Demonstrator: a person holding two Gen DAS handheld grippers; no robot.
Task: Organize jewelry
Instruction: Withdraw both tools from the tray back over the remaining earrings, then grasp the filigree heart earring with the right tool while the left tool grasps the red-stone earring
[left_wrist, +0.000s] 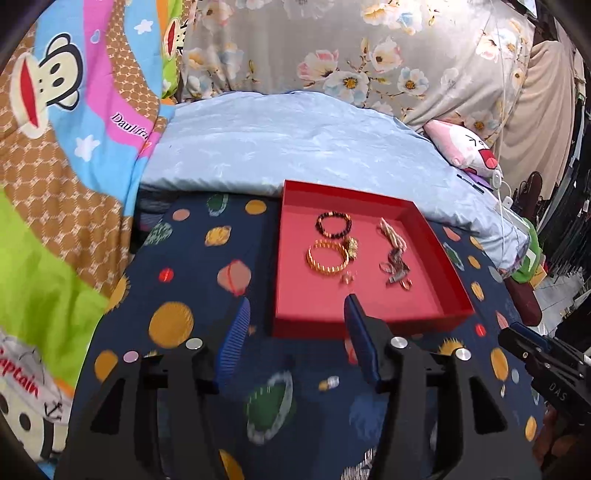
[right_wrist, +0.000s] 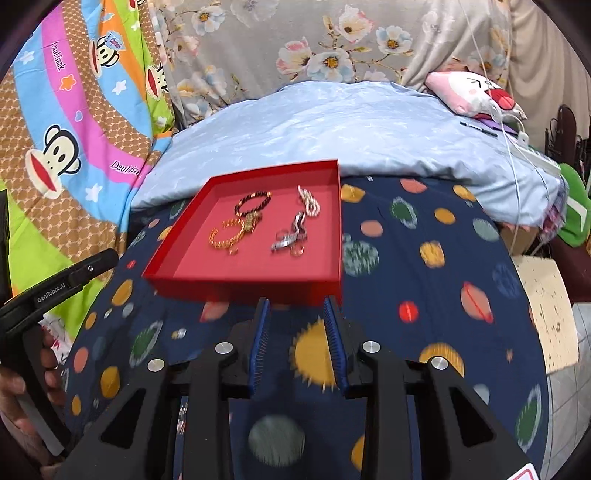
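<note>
A shallow red tray (left_wrist: 314, 299) lies on a dark blue planet-print cloth. Inside it are a dark bead bracelet (left_wrist: 320, 228), a gold bangle (left_wrist: 327, 268), a pale pink-and-white chain (left_wrist: 391, 232) and a silvery tangle with rings (left_wrist: 397, 271). My left gripper (left_wrist: 297, 300) hovers at the tray's near left corner, open, with nothing between its blue pads. In the right wrist view the tray (right_wrist: 251, 269) lies just ahead. My right gripper (right_wrist: 297, 301) sits at its near wall, open by a narrower gap and empty. The right gripper's tip also shows in the left wrist view, at the right edge (left_wrist: 517, 332).
A light blue quilt (left_wrist: 295, 147) lies behind the tray, with a floral curtain (left_wrist: 332, 44) beyond it. Cartoon monkey bedding (left_wrist: 66, 110) fills the left. A pink plush (right_wrist: 476, 92) and white cables (right_wrist: 517, 147) are at the far right. A hand (right_wrist: 22, 398) holds the left gripper's handle.
</note>
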